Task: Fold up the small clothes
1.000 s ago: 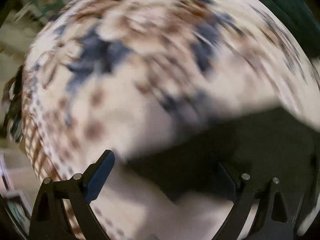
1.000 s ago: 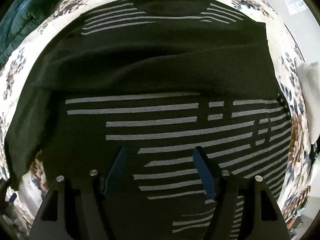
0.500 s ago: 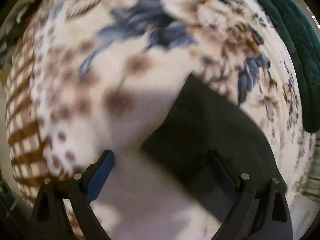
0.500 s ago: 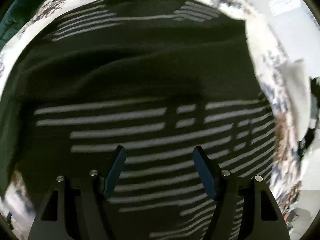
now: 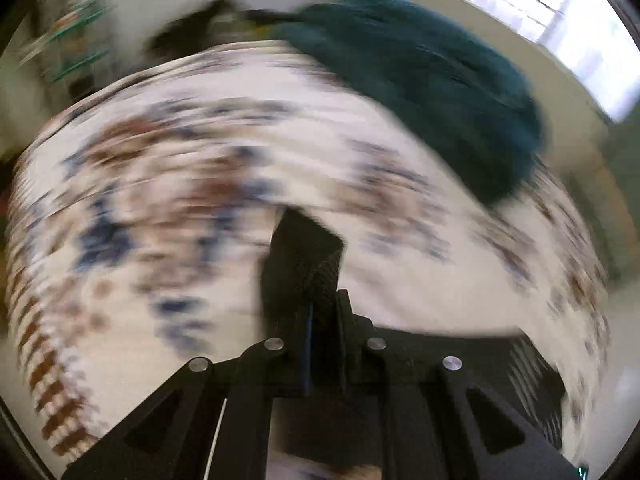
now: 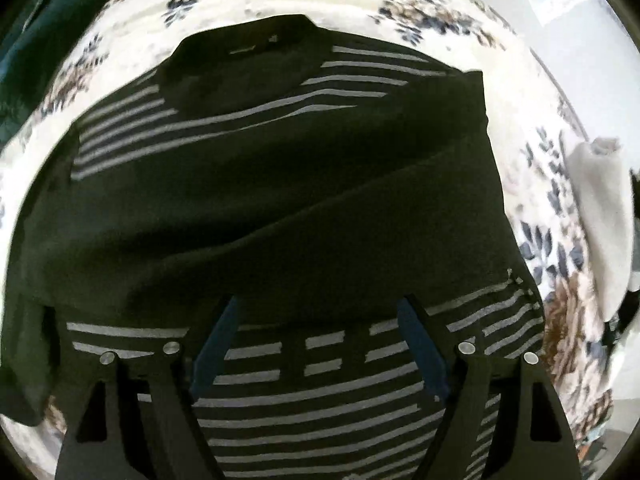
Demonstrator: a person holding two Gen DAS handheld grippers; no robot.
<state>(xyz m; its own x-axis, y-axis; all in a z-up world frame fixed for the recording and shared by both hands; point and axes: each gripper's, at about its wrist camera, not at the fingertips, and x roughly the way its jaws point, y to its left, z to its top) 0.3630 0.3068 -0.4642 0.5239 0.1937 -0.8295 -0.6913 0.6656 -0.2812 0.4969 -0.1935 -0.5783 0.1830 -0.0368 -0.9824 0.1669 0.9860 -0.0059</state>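
Observation:
A black sweater with grey stripes [image 6: 280, 200] lies flat on a floral bedspread [image 6: 400, 0], collar at the far end, one sleeve folded across its chest. My right gripper [image 6: 320, 320] is open and empty, hovering over the lower striped part. My left gripper [image 5: 320, 312] is shut on a black sleeve end [image 5: 304, 256] of the sweater and holds it above the floral bedspread [image 5: 160, 200]. The left wrist view is blurred by motion.
A dark teal blanket [image 5: 440, 88] lies heaped at the far side of the bed and shows at the right wrist view's left edge [image 6: 32, 48]. A pale grey cloth [image 6: 600, 220] lies at the right edge of the bed.
My left gripper has shut on the black sleeve end and swung up with it. My right gripper has drawn back toward the sweater's hem, still open.

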